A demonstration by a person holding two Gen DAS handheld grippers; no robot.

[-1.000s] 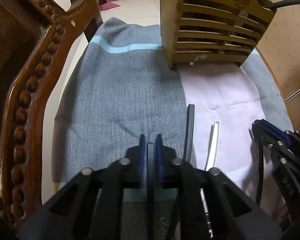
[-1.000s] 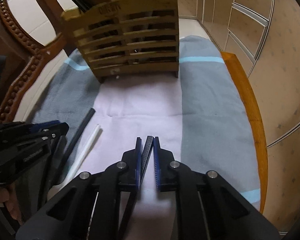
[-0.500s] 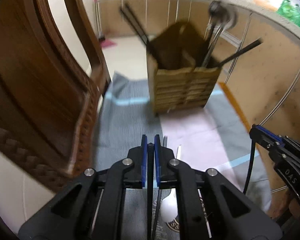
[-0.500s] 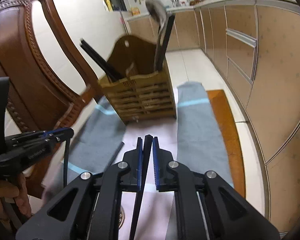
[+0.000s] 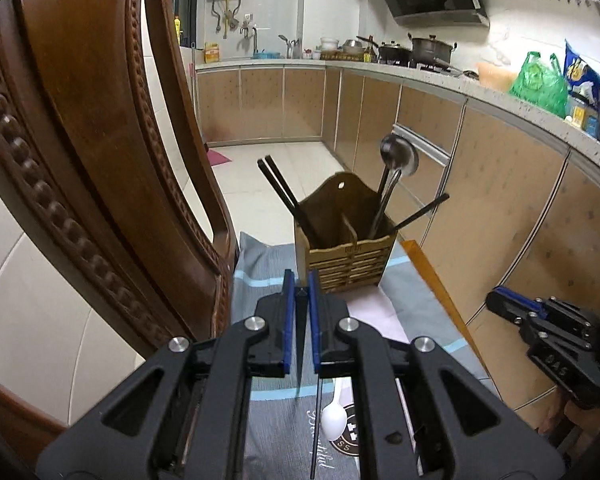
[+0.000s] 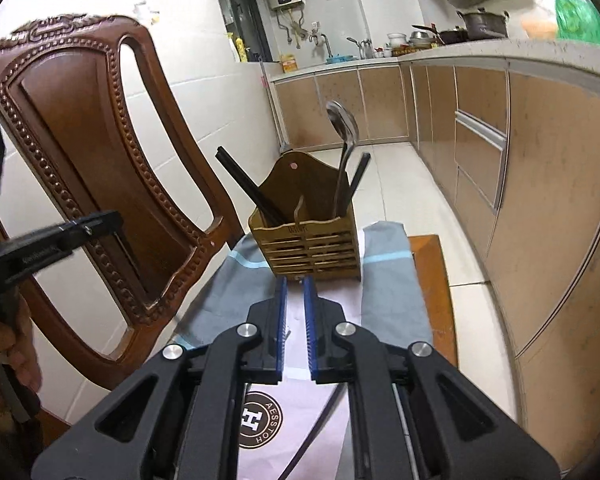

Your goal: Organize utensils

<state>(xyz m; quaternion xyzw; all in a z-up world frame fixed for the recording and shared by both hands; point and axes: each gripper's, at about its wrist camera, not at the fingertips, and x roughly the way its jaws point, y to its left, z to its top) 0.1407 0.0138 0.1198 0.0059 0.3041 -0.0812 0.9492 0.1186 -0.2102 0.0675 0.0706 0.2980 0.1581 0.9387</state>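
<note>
Soft indoor light is filling the kitchen, brightest on the white wall tiles [image 5: 328, 4] at the far end. Fisheye bending is curving the cabinets [image 6: 540, 208] and darkening every corner. The right view's outer edge is smearing slightly; the holder [image 5: 346, 248] is staying sharp.

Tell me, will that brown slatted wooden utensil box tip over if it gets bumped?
Probably not easily: the brown slatted wooden utensil box sits flat and looks broad. Still, the long metal spoons and black chopsticks lean out above its rim, so a high shove might rock it. On the grey cloth it may slide instead.
</note>
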